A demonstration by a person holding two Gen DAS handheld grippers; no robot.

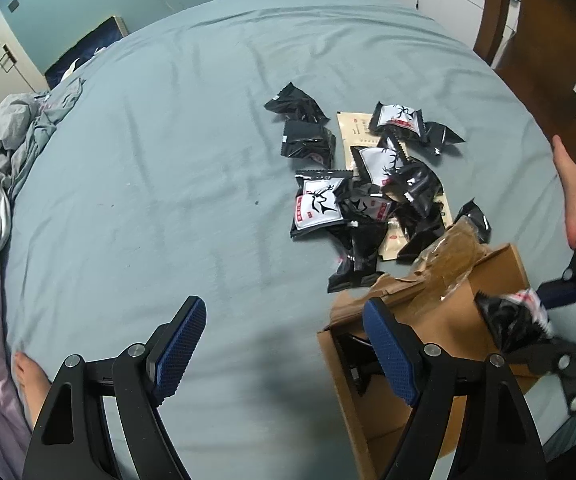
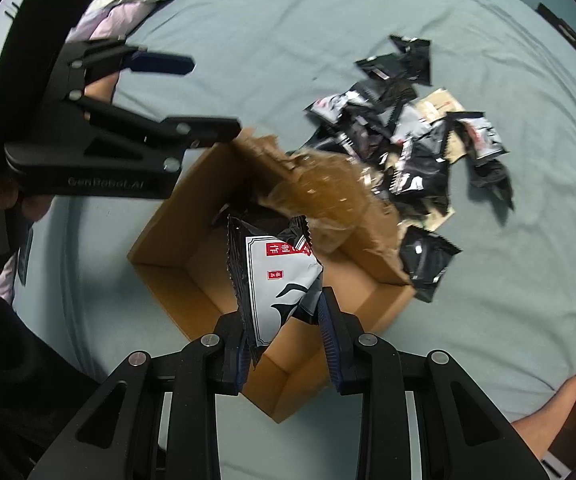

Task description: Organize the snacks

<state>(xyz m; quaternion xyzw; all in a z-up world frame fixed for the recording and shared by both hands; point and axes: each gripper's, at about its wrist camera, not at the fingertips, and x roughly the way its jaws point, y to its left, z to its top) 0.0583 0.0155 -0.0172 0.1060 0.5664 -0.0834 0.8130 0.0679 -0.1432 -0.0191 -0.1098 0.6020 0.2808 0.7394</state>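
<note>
Snack packet (image 2: 279, 280) hangs pinched in the right gripper (image 2: 283, 332) above the open cardboard box (image 2: 191, 280). The left gripper (image 1: 283, 356) is spread wide and empty at the box's nine o'clock. Likely next: release the packet into the box, then fetch another from the pile (image 2: 416, 148) at one o'clock.

Both cameras ride on the grippers, looking steeply down at the bed sheet (image 1: 167, 140) from close above. The right one hangs right over the cardboard box (image 2: 191, 280) — the left sits off beside it. Both catch the box and the scattered packets (image 1: 368, 200).
</note>
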